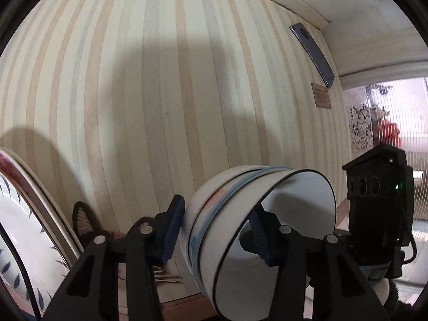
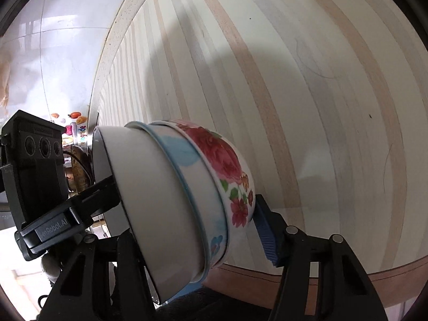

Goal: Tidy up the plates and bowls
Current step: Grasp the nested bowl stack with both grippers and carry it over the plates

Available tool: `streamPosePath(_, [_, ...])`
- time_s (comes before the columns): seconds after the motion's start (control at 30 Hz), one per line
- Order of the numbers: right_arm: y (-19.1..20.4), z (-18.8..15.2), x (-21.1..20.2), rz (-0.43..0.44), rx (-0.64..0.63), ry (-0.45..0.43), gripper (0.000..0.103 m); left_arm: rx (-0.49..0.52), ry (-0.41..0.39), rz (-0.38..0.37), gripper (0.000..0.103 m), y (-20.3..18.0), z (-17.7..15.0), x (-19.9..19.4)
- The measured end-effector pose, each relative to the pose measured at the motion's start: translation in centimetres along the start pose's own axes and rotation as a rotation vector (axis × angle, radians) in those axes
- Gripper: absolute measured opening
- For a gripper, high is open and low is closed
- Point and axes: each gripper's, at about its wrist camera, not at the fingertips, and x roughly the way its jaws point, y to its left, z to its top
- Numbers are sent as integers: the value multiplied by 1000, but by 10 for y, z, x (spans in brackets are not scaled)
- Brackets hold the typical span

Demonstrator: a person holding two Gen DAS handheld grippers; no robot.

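striped wood panel (image 1: 160, 93) | grey metal strip (image 1: 313, 53) upper right | small brown label (image 1: 321, 98) just below

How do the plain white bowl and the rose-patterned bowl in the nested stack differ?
The plain white bowl has no pattern, only a dark rim line; the rose-patterned bowl carries red flowers with green leaves. The white bowl sits innermost, its mouth exposed; the rose bowl is outermost, at the stack's base end. Both are tipped sideways, nested with a blue-trimmed bowl between them.

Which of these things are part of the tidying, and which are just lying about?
Part of the job: nested bowls; leaning patterned plate.
Just lying about: metal strip; small brown label; colourful fruit-shaped decorations.
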Motion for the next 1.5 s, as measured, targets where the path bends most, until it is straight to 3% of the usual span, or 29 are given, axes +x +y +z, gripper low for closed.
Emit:
streamPosePath(0.27, [10, 4, 3, 8, -12, 33, 61, -31, -15, 12, 44, 7, -5, -11])
streamPosePath(0.67, [75, 0, 14, 22, -67, 66, 61, -71, -87, 14, 44, 26, -13, -55])
streamPosePath(0.83, [116, -8, 32, 33, -102, 67, 61, -76, -119, 24, 45, 57, -18, -82])
streamPosePath(1.17, [191, -15, 105, 75, -134, 89, 61, -89, -146, 72, 46, 130, -32, -120])
streamPosePath(1.5, [219, -5, 151, 45, -182, 103, 61, -131, -139, 99, 45, 189, -30, -121])
